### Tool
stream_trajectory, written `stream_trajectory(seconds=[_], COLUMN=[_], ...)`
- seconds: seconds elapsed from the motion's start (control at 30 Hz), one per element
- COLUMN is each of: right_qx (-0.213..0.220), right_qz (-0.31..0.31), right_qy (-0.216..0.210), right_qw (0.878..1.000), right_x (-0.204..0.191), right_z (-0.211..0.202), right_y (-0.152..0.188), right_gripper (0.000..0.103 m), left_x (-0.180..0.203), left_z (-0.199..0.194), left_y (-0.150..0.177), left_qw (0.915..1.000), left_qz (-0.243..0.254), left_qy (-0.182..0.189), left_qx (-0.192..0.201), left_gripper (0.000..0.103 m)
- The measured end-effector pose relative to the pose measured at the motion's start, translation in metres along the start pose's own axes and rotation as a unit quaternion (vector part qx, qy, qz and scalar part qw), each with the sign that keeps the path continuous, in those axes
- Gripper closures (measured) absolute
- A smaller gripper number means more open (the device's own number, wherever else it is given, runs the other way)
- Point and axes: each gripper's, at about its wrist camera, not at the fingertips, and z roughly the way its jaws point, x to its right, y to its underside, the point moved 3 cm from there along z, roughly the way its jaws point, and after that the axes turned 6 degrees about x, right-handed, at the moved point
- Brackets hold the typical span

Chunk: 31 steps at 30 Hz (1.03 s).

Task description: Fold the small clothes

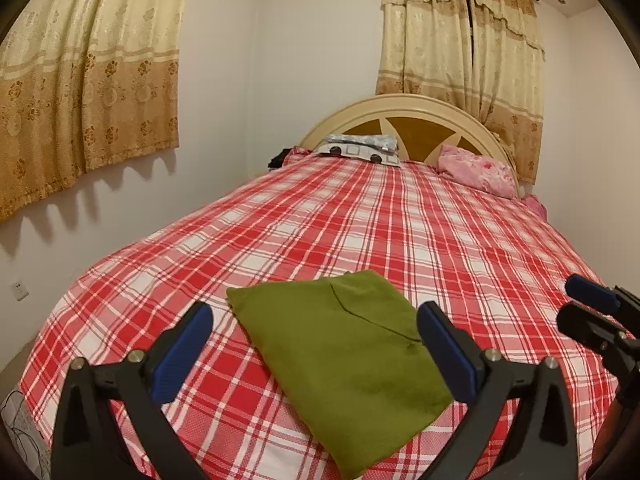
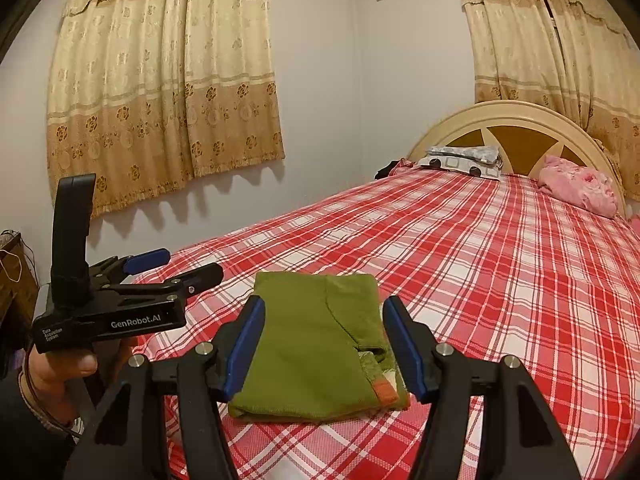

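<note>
Green folded garment (image 2: 316,344) lying flat near the foot of a red plaid bed (image 2: 500,280), left gripper (image 1: 316,344) spread wide and empty above it, right gripper (image 2: 324,344) likewise parted, gripping nothing

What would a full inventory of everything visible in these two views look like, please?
green folded garment: one, olive green with an orange trim patch at a near corner, flat on the near part of the bed
plaid bedsheet: one, red and white, covering the bed
headboard: one, cream and brown, arched, at the far end
patterned pillow: one, grey and white, against the headboard
pink bundle: one, pink floral, far right of the bed
curtains: two sets, beige and gold, on the walls
wall socket: one, white, low on the left wall
left tongs: one, black with blue pads, open above the garment
right tongs: one, same colours, open, garment ahead between the pads
hand: one, gripping the left tongs' handle
</note>
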Motion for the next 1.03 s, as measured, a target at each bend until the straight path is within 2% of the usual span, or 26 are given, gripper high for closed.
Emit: stream_trajectory(seconds=[0.13, 0.43, 1.03], right_qx=[0.005, 0.003, -0.003], right_qz=[-0.001, -0.004, -0.015], right_qy=[0.009, 0.0, -0.015], right_qw=[1.0, 1.0, 1.0], right_x=[0.001, -0.005, -0.019], right_z=[-0.002, -0.002, 0.002], right_y=[-0.002, -0.001, 0.003], right_gripper=[0.041, 0.041, 0.04], left_x=[-0.003, -0.006, -0.006], left_z=[0.0, 0.002, -0.002], left_y=[-0.003, -0.003, -0.003], left_qw=[1.0, 0.9996, 0.9996], left_qz=[0.005, 0.011, 0.017], left_qy=[-0.006, -0.024, -0.022], left_qx=[0.004, 0.0, 0.01], left_gripper=[0.0, 0.0, 0.0])
